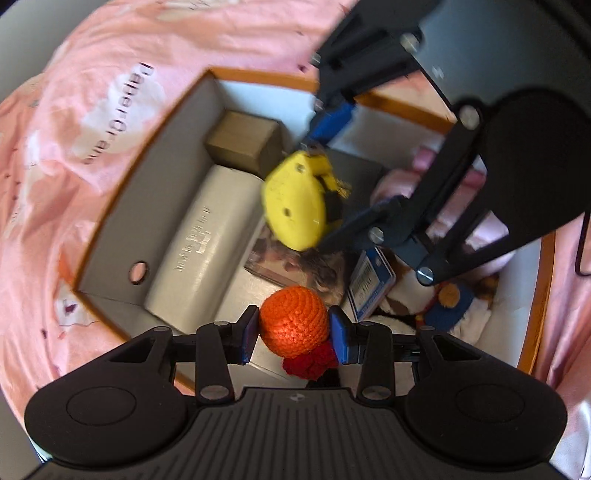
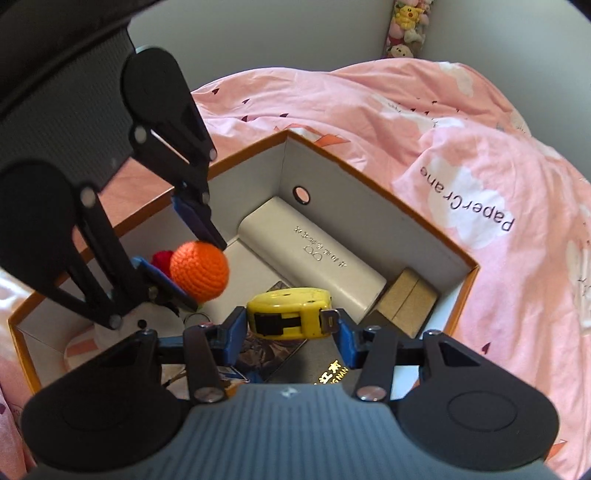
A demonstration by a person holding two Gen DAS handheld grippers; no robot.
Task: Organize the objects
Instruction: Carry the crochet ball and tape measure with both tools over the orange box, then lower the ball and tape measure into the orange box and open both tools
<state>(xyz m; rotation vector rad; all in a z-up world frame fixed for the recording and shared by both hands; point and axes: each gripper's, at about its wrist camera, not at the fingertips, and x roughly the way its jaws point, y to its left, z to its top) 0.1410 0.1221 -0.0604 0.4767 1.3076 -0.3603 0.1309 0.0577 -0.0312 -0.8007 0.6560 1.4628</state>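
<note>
My left gripper [image 1: 293, 334] is shut on an orange crocheted ball [image 1: 294, 325] with a red knitted tuft under it, held above the open box [image 1: 110, 206]. The same ball [image 2: 199, 271] shows in the right wrist view, between the left gripper's blue pads. My right gripper [image 2: 291, 330] is shut on a yellow tape measure [image 2: 290, 314], also over the box. From the left wrist view the tape measure [image 1: 293, 201] hangs under the right gripper's fingers [image 1: 332, 122].
The orange-rimmed box [image 2: 436, 236] lies on a pink quilt [image 2: 461, 147] and holds a white case [image 2: 314, 254], a brown cardboard cube [image 2: 408, 299], a dark booklet, a blue card [image 1: 369, 284] and soft toys [image 1: 450, 299]. Plush toys stand by the wall corner [image 2: 406, 26].
</note>
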